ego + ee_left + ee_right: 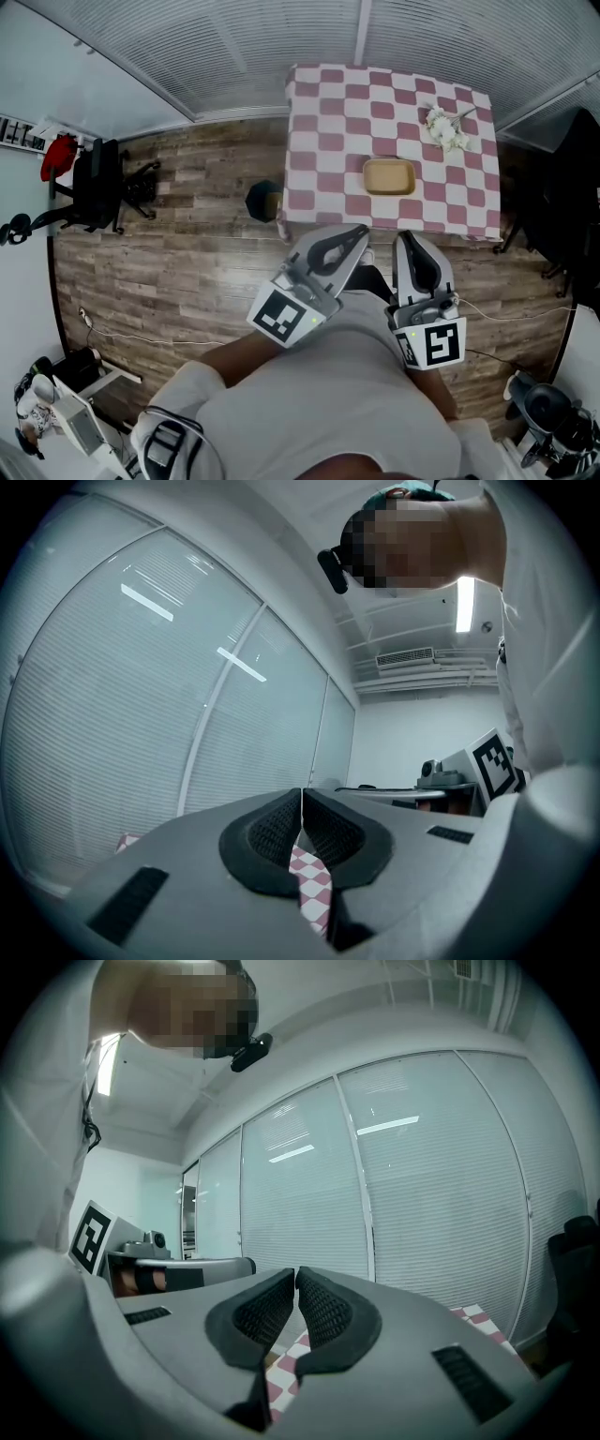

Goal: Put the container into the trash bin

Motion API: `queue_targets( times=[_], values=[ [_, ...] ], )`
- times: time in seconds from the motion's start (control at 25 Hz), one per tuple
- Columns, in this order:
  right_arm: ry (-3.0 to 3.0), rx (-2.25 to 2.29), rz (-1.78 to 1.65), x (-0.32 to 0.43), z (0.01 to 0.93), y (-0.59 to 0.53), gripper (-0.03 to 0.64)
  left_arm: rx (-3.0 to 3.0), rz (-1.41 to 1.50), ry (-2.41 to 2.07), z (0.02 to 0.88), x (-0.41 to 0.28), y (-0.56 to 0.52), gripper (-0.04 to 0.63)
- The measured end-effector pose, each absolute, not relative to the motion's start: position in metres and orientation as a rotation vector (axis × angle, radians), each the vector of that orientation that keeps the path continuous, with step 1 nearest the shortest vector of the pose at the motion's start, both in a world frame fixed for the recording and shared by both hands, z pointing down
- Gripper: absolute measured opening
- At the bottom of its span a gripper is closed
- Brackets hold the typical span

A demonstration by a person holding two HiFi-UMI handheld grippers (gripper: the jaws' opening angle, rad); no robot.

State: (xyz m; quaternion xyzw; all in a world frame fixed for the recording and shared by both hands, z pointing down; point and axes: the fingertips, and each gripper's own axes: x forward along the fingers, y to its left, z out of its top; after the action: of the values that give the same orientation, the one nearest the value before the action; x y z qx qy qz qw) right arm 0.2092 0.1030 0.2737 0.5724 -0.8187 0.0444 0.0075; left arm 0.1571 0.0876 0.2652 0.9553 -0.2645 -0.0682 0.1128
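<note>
Pink-and-white checked cloth covers the table [319, 103]. My left gripper [360, 231] and right gripper [405, 236] hang just short of its near edge, each with fingers pressed together on nothing. The dark trash bin [262, 201] stands on the wood floor [187, 272] by the near left corner. The tan container [389, 176] sits mid-tabletop, toward the near edge. White flowers [446, 129] lie near the far right corner.

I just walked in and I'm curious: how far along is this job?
Nothing is done yet: the tan container sits on the checkered table. Nothing is in hand: the left gripper and right gripper are shut, empty, short of the table. Left: pick up the container and drop it in the dark trash bin on the floor.
</note>
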Motion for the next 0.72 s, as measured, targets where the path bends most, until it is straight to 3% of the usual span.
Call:
queue_targets(
  times=[0.72],
  values=[
    [-2.563, 1.726, 0.072, 0.262, 0.267, 0.084, 0.040, 2.795, -0.149, -0.852, 0.271, 0.205, 0.064, 0.034]
  ],
)
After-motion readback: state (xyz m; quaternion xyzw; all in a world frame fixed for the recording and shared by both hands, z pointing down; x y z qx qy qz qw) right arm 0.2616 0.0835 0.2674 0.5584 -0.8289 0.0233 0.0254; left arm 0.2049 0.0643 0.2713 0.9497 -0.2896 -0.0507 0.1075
